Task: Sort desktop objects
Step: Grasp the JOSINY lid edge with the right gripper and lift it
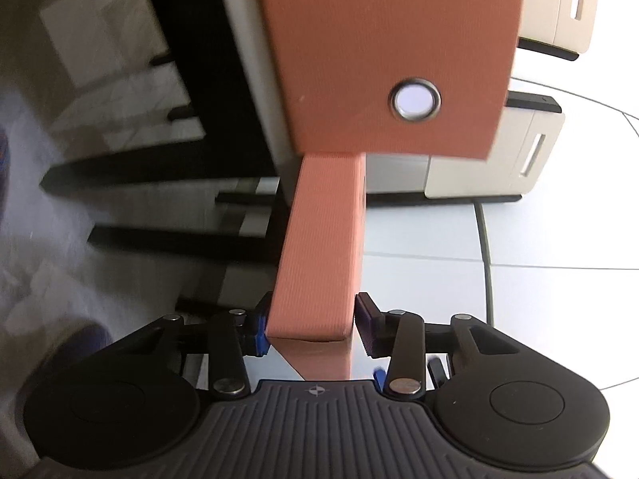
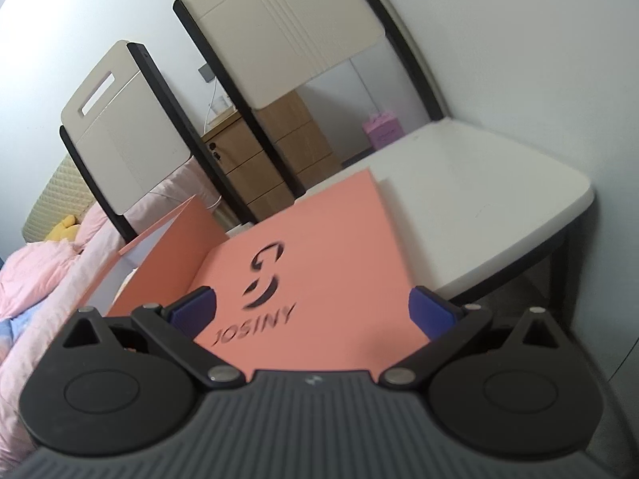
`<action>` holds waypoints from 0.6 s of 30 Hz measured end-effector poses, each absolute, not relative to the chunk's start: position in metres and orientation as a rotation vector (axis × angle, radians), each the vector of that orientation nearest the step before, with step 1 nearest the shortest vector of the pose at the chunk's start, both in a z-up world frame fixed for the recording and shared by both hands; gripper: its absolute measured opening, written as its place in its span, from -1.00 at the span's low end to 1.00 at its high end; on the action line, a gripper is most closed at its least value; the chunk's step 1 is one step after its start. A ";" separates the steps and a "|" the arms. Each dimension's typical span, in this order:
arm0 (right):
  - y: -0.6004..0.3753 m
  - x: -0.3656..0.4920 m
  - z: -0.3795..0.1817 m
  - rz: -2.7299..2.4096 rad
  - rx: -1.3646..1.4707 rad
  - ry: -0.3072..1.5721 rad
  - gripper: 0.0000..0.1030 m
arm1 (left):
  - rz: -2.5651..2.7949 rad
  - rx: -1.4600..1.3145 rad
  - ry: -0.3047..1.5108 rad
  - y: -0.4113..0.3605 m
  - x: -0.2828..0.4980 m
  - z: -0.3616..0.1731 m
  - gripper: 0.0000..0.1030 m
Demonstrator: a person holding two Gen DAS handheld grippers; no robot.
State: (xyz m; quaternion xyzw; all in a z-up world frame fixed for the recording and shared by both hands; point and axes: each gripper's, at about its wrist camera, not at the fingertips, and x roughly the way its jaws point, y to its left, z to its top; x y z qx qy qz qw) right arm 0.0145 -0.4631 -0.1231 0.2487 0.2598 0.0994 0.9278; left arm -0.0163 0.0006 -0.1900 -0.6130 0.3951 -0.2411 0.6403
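A salmon-orange cardboard box shows in both views. In the left wrist view my left gripper [image 1: 311, 327] is shut on the edge of the box wall [image 1: 319, 247], with the box's end panel and its metal-ringed hole [image 1: 415, 98] above. In the right wrist view my right gripper [image 2: 311, 307] has its blue pads [image 2: 429, 311] wide apart on either side of the box lid [image 2: 303, 247], printed "JOSINY". The lid lies between the pads; they appear to press its two edges. The open box body [image 2: 159, 247] sits to the left.
Two beige chairs with black frames [image 2: 120, 127] [image 2: 287, 32] stand close ahead; a white seat [image 2: 479, 183] is at the right. A wooden drawer cabinet [image 2: 271, 159] and pink bedding [image 2: 40, 279] lie behind. The tiled floor [image 1: 539, 239] shows below.
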 end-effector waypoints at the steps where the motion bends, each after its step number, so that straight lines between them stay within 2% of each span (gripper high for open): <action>1: -0.466 0.014 -0.124 0.202 0.506 0.532 1.00 | -0.556 -1.409 0.910 0.002 -0.022 -0.190 -0.12; 5: -0.484 0.024 -0.140 0.216 0.504 0.603 1.00 | -0.578 -1.439 0.935 0.009 -0.042 -0.192 -0.13; 6: -0.491 0.029 -0.146 0.223 0.511 0.632 1.00 | -0.582 -1.440 0.937 -0.001 -0.031 -0.217 -0.13; 9: -0.520 0.047 -0.172 0.244 0.587 0.727 1.00 | -0.594 -1.447 0.945 0.013 -0.055 -0.192 -0.13; 11: -0.542 0.058 -0.193 0.258 0.690 0.768 1.00 | -0.601 -1.451 0.945 -0.001 -0.040 -0.227 -0.13; 18: -0.567 0.086 -0.244 0.398 0.905 0.807 1.00 | -0.614 -1.390 0.928 -0.006 -0.028 -0.245 -0.13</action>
